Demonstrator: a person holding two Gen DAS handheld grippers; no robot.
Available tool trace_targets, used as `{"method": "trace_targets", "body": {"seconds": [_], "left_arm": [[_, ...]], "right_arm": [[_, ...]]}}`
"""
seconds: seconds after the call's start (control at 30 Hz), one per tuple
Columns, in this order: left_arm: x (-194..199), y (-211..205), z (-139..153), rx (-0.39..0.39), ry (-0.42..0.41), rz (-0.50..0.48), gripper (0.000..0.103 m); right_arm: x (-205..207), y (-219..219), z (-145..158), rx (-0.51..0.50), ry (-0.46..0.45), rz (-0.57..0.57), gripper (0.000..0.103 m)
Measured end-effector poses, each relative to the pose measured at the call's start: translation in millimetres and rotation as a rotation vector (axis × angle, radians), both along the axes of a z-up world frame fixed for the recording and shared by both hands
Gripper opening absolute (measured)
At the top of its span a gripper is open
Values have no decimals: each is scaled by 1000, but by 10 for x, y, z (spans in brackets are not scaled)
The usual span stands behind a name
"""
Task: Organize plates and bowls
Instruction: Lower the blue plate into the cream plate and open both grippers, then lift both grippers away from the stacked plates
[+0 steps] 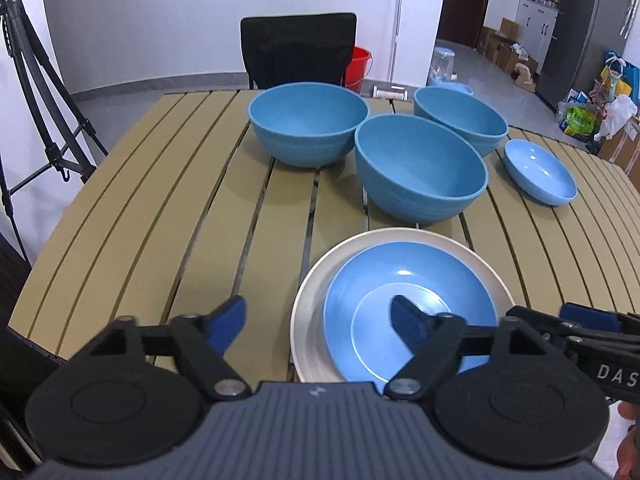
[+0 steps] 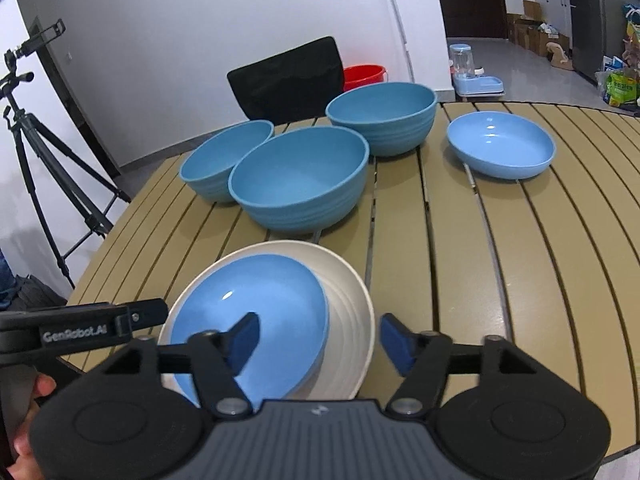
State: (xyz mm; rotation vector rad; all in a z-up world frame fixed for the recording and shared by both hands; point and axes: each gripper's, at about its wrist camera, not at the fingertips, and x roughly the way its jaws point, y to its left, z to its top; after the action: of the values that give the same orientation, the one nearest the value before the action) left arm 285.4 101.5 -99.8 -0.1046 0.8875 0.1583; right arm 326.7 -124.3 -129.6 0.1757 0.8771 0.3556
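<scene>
Since both the left gripper [image 1: 318,326] & right gripper [image 2: 318,338] gape empty, blue plate [image 1: 408,308] sits off-centre on white plate [image 1: 308,320] nr table's [image 1: 160,220] front edge; could slide if nudged.

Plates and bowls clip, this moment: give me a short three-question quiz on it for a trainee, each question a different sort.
1. Multiple choice: the blue plate rests on
A. bare table slats
B. the white plate
C. a deep bowl

2. True or false: the left gripper and the right gripper both stand open with nothing clamped.

3. Fill in: besides the shallow blue dish, the slatted table carries ___ deep blue bowls, such as the nearest deep bowl.

Key
1. B: it sits off-centre on the white plate.
2. True.
3. Three.
</scene>
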Motion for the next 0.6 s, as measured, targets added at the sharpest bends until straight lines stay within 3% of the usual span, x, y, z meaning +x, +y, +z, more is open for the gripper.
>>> {"method": "trace_targets", "body": {"seconds": [0.07, 0.1, 0.23, 0.3, 0.6], "left_arm": [[-29, -4, 29, -5, -11, -2, 100], [-45, -11, 48, -8, -18, -4, 103], [-94, -57, 98, -3, -33, -3, 103], [-116, -101, 128, 10, -45, 0, 103], [-134, -298, 252, 0, -68, -21, 103]], "right_arm": [[-22, -51, 20, 0, -5, -12, 86], [-32, -81, 30, 3, -6, -18, 87], [-70, -210, 52, 24, -4, -40, 94], [-94, -296, 75, 31, -6, -56, 103], [-171, -624, 184, 28, -23, -113, 103]]}}
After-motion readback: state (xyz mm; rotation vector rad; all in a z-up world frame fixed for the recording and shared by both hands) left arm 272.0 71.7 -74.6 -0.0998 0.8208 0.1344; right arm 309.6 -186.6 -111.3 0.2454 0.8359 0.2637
